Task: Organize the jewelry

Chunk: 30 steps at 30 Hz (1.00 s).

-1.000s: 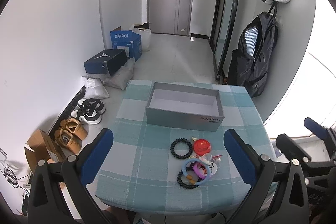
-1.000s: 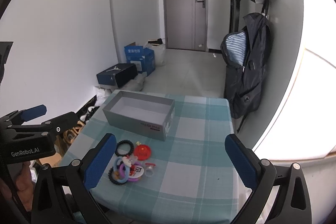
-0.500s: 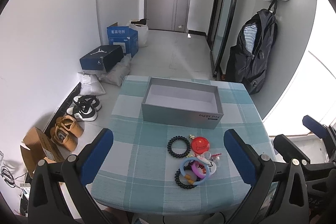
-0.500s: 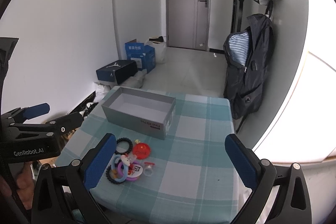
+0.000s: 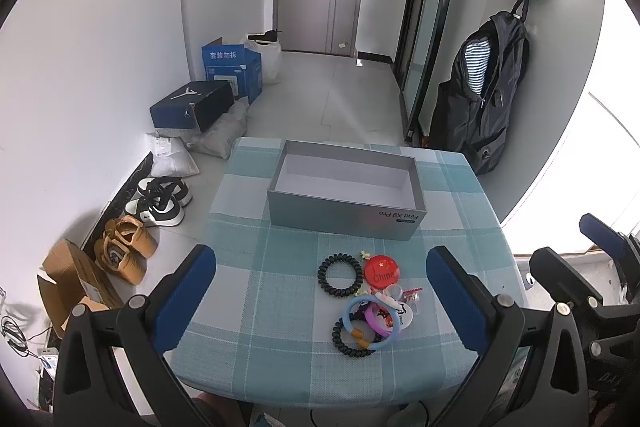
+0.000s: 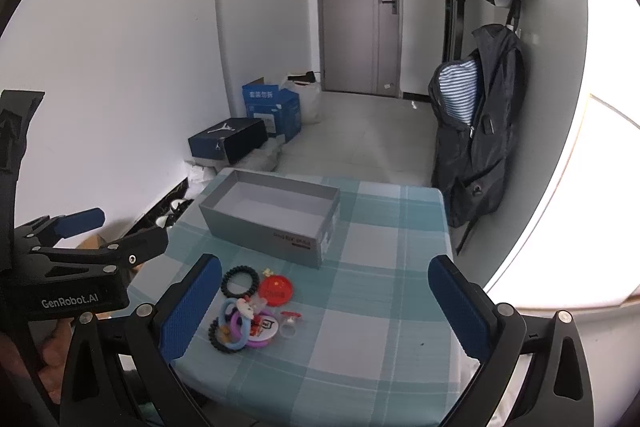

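Observation:
A small pile of jewelry lies on the checked tablecloth (image 5: 256,291): a black coil ring (image 5: 340,275), a red round badge (image 5: 382,269), a blue bangle (image 5: 370,323), a purple ring (image 5: 374,321) and a second black coil (image 5: 352,345). The pile also shows in the right wrist view (image 6: 250,311). An empty grey box (image 5: 344,195) stands behind it. My left gripper (image 5: 320,297) is open and empty, above the table's front edge. My right gripper (image 6: 320,301) is open and empty, to the right of the pile.
The small table (image 6: 384,243) stands in a hallway. Shoes (image 5: 160,201), cardboard boxes (image 5: 192,105) and bags lie on the floor at left. A black backpack (image 5: 480,107) hangs at right. The left gripper's body (image 6: 72,267) shows at the right view's left edge.
Both cameras have tilted and drawn back a little, so the table and box sit slightly higher and farther in view. Both grippers stay open. Nothing on the table moved.

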Motion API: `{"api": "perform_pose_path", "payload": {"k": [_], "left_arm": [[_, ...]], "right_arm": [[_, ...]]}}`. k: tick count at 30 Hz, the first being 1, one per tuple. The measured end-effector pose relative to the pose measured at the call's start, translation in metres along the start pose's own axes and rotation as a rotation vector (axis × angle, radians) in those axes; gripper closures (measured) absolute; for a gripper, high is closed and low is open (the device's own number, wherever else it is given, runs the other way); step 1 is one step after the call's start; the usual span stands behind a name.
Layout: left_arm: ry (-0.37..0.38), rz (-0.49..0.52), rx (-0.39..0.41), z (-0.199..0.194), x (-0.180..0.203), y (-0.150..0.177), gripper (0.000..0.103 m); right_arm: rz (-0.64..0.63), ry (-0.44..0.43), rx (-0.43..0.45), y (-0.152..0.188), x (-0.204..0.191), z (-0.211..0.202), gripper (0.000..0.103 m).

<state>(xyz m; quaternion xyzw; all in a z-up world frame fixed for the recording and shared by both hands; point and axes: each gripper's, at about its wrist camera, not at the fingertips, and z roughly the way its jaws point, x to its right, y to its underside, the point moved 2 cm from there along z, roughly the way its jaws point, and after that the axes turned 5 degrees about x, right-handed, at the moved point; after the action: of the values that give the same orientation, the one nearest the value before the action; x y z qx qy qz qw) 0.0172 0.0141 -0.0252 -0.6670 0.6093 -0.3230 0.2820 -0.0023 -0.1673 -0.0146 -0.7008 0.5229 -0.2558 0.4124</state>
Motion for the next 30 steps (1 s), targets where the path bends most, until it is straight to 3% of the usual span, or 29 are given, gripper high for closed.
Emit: {"api": "perform_pose_path", "payload": {"k": [19, 30], "left_arm": [[0.020, -0.017, -0.054, 0.012, -0.002, 0.006, 0.001], [0.055, -0.019, -0.148, 0.036, 0.001, 0.017, 0.001]], "right_arm": [[0.020, -0.003, -0.030, 0.000, 0.007, 0.013, 0.000], [0.046, 0.005, -0.072, -0.001, 0.015, 0.029, 0.000]]}}
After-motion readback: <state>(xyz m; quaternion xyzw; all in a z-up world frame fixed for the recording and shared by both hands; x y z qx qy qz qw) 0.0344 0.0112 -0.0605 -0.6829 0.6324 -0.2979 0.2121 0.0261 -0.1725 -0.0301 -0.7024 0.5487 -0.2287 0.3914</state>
